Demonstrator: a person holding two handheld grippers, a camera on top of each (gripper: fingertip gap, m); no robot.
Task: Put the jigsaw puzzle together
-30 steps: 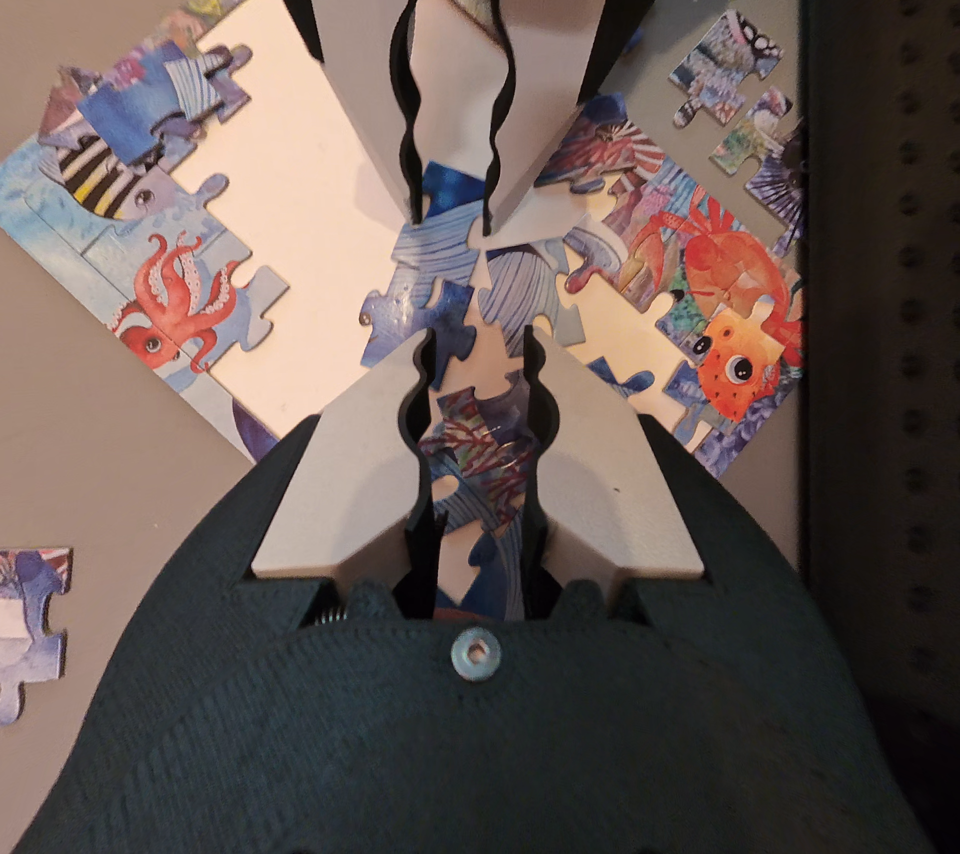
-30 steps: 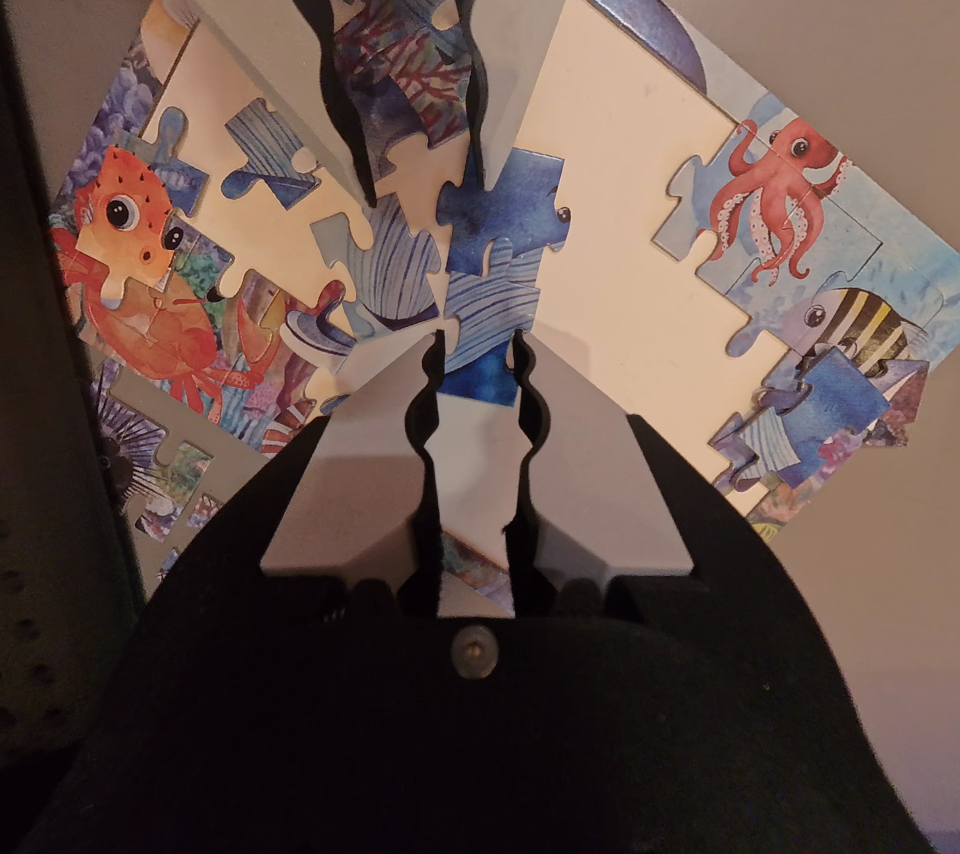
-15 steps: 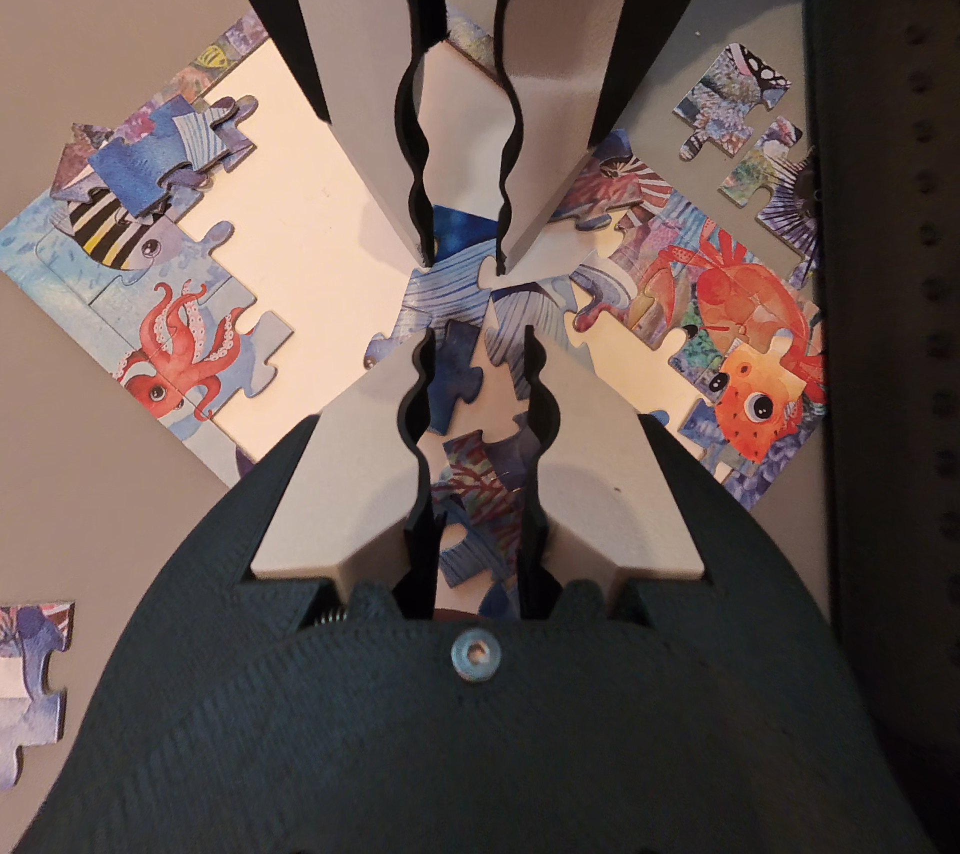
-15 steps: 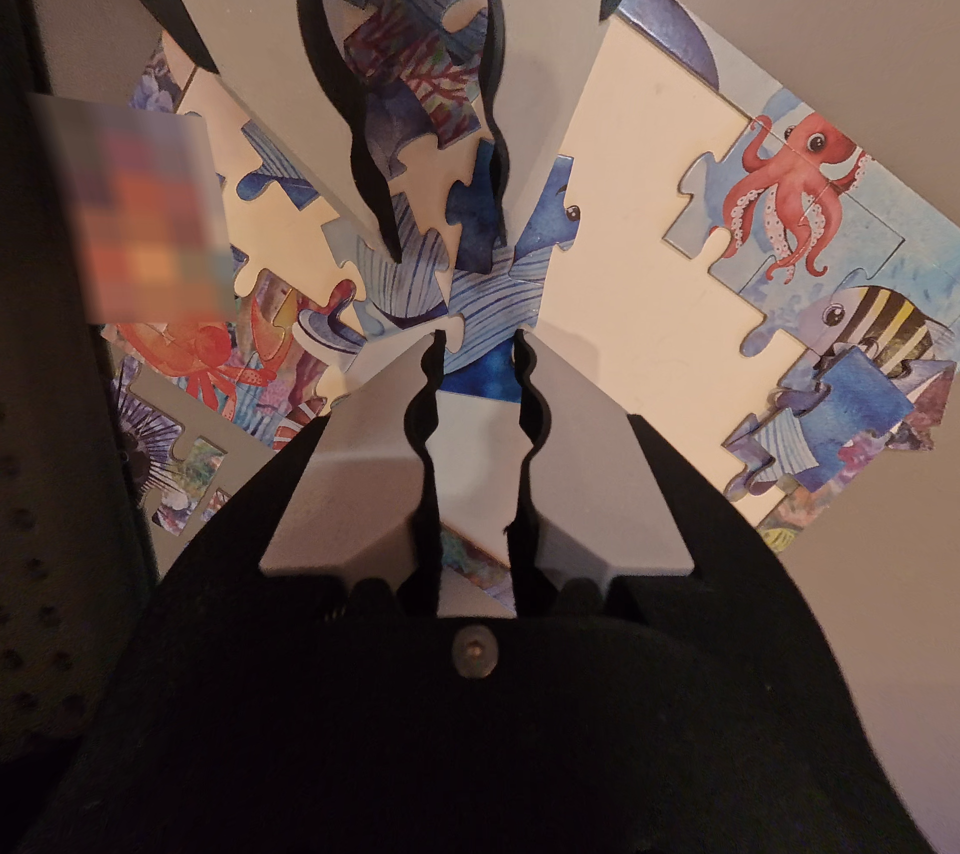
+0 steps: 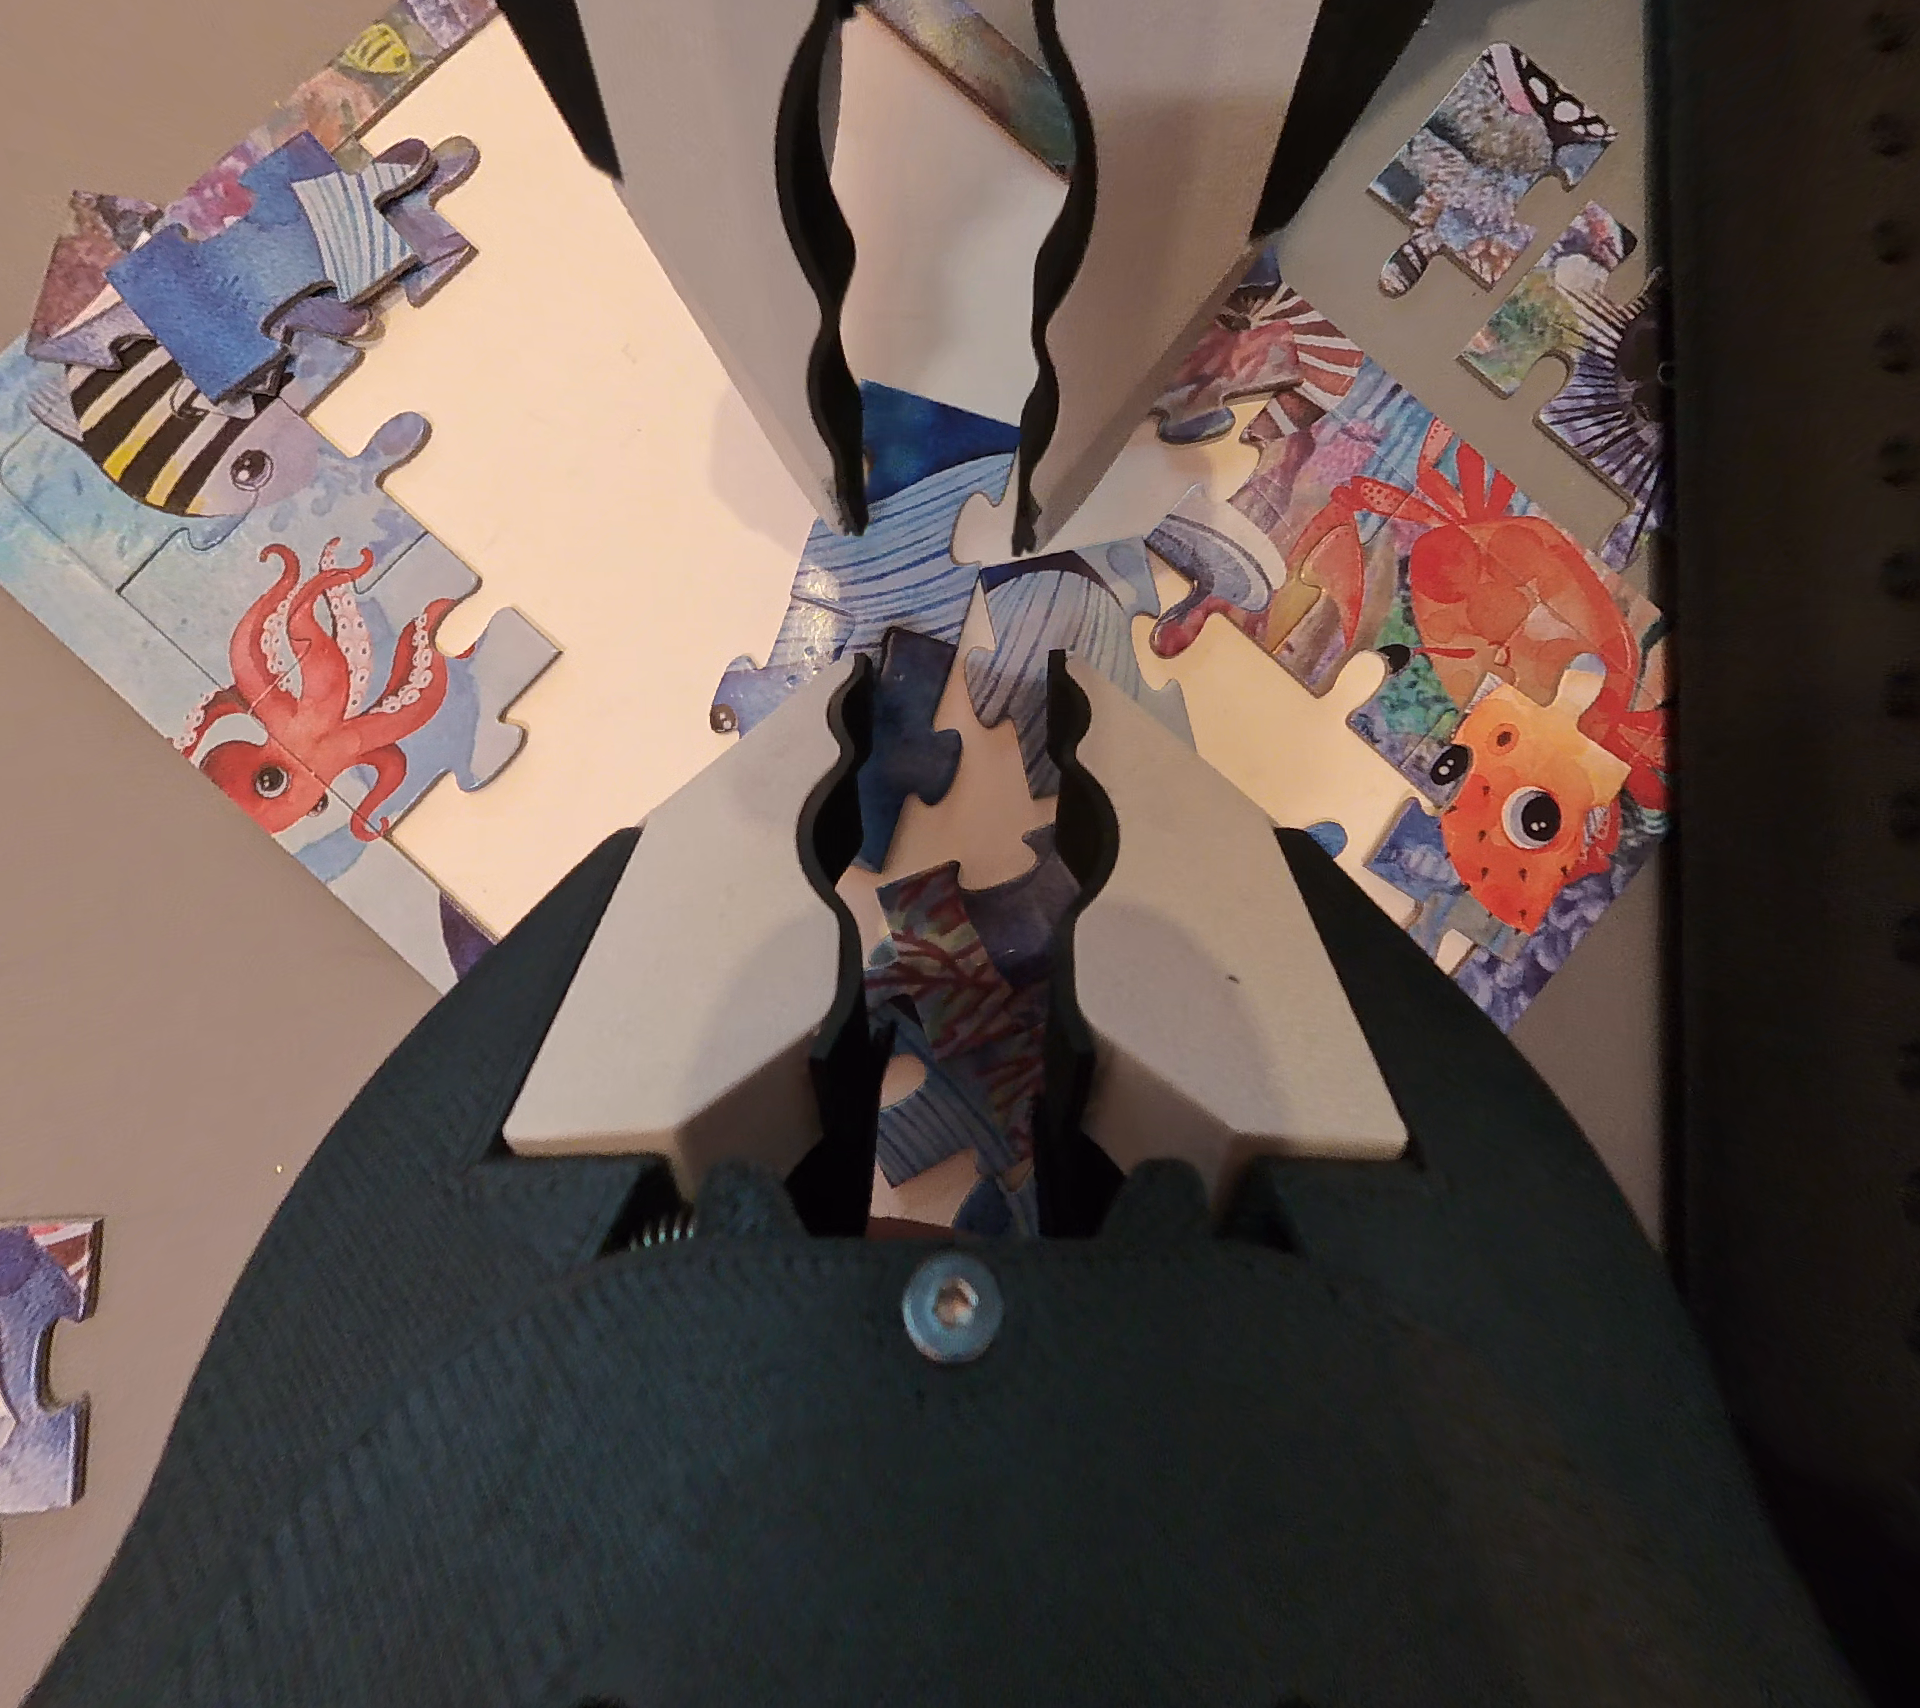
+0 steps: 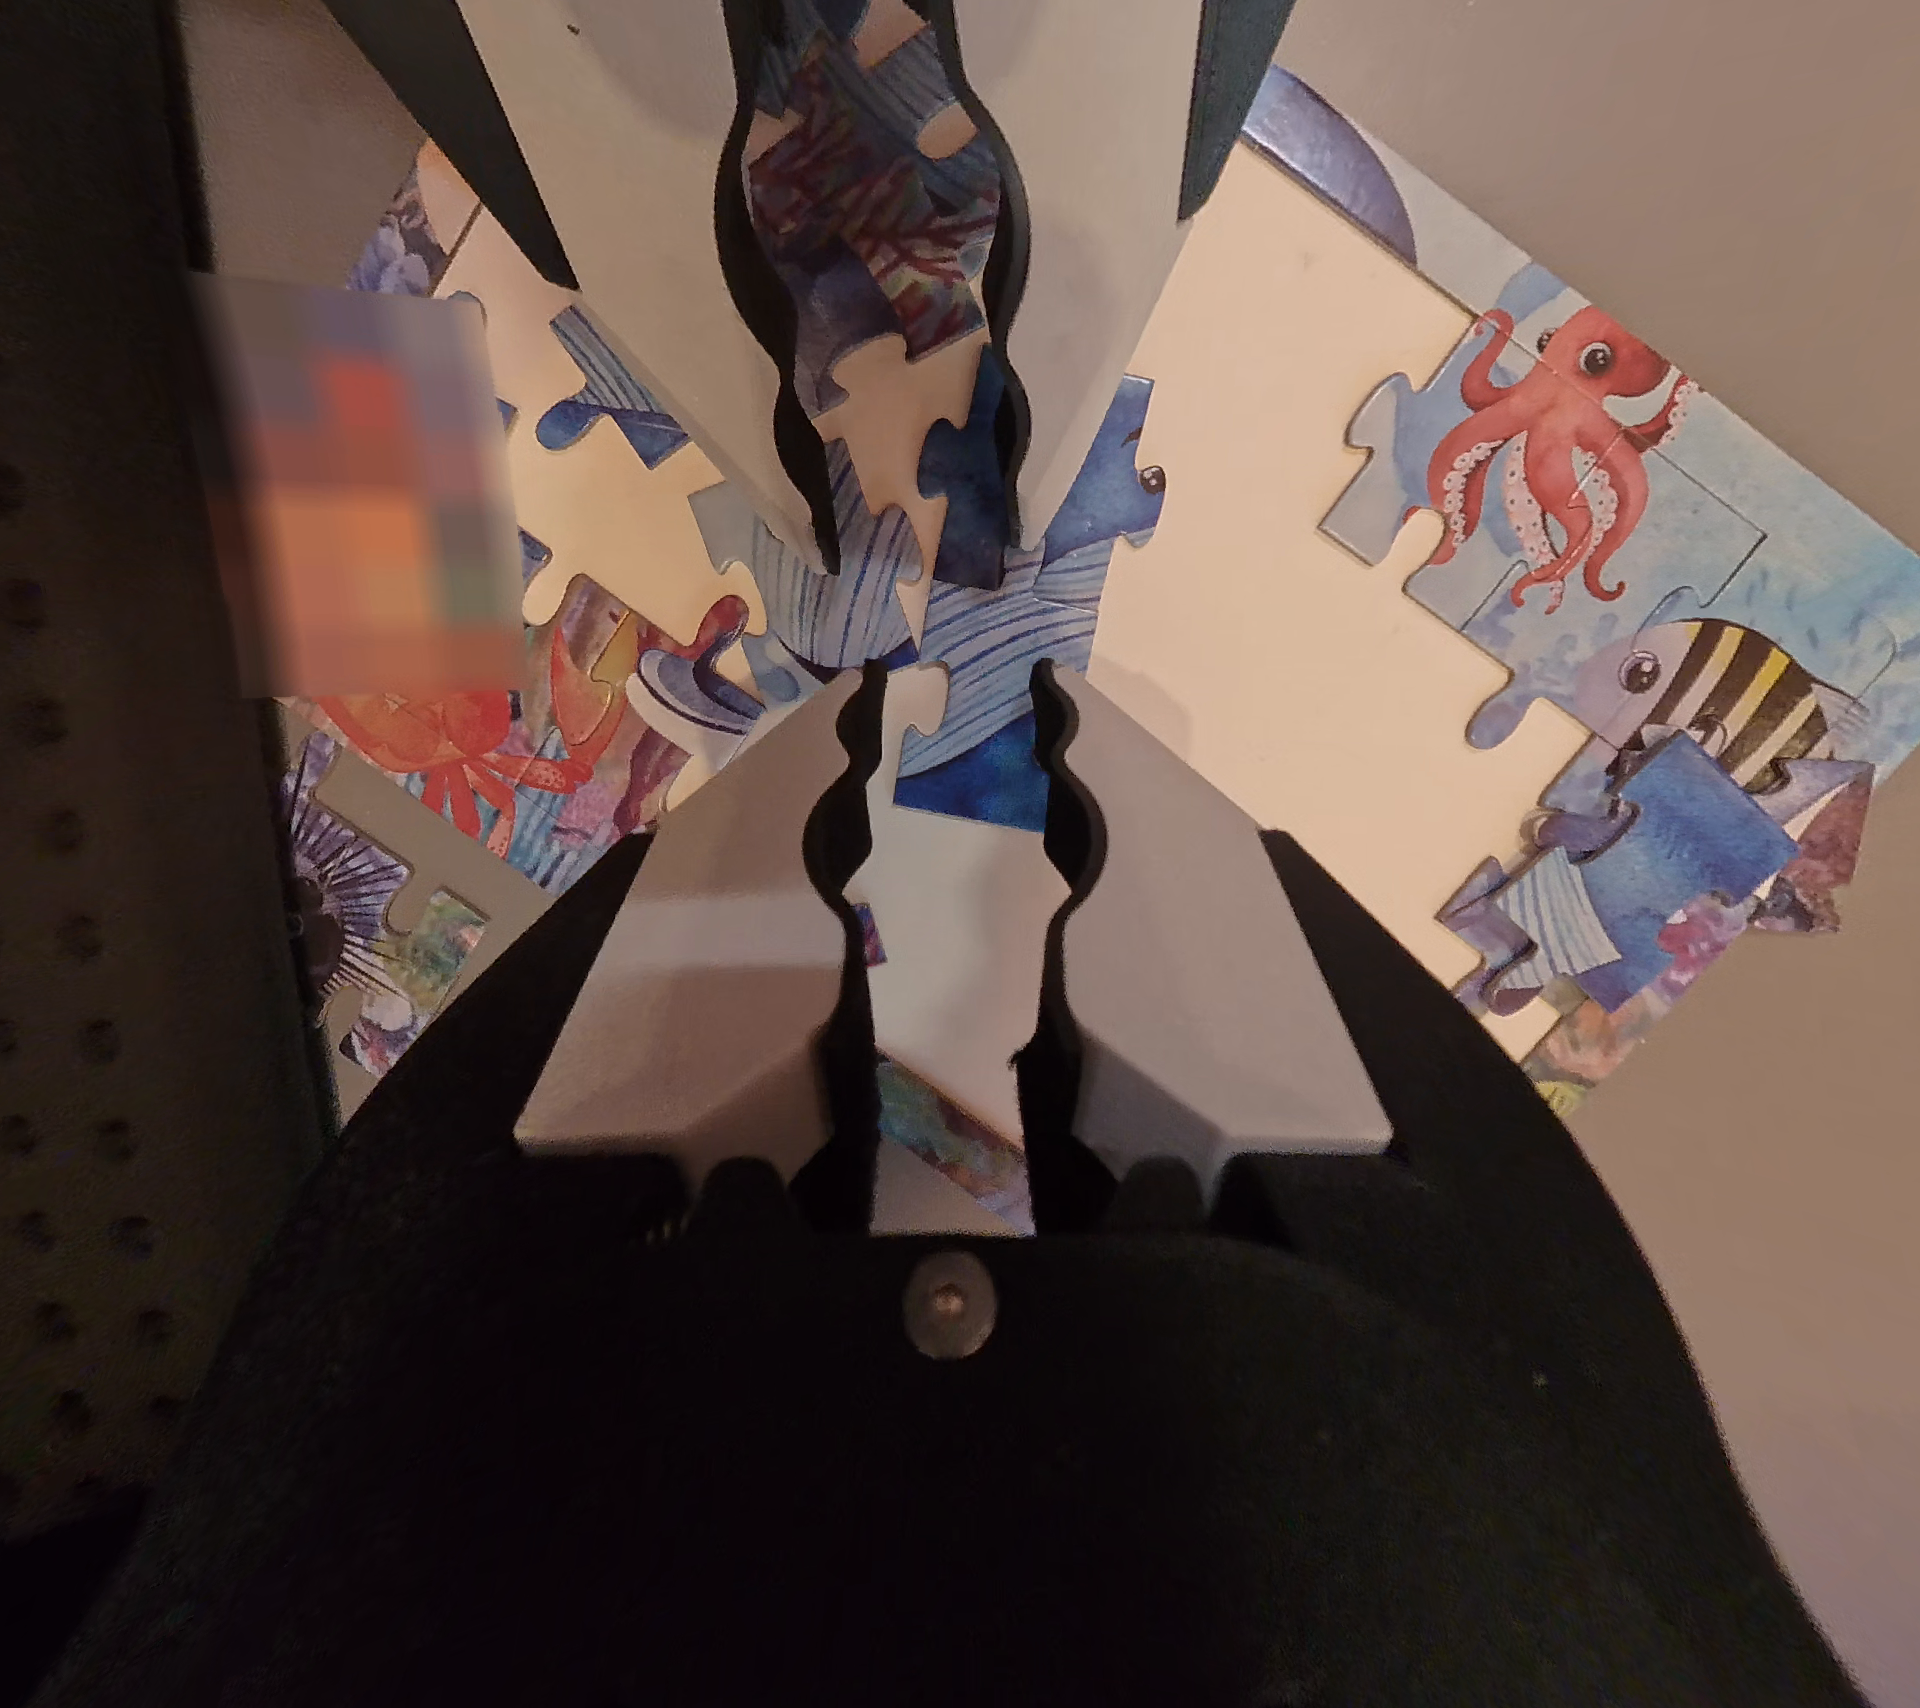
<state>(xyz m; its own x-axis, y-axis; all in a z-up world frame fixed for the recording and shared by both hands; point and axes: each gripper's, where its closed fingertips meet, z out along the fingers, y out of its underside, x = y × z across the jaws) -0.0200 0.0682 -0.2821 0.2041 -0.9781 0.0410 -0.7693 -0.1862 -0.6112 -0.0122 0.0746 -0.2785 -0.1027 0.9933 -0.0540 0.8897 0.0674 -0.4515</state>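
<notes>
The dark-blue cardboard jigsaw piece (image 5: 912,749) is seen lying on the cream puzzle tray (image 5: 582,370), just ahead between the spread left claw (image 5: 954,671); the spread, empty right claw (image 6: 954,682) faces it from opposite.

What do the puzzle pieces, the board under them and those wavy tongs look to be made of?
Puzzle pieces: probably thick cardboard, with a printed, slightly glossy face and a plain cut edge. Puzzle board: cream, matte, likely cardboard too. Left tongs: pale smooth fingers with wavy black inner pads, possibly rubber or foam, on a dark body with fine ridges, probably 3D-printed plastic. Right tongs look alike.
</notes>
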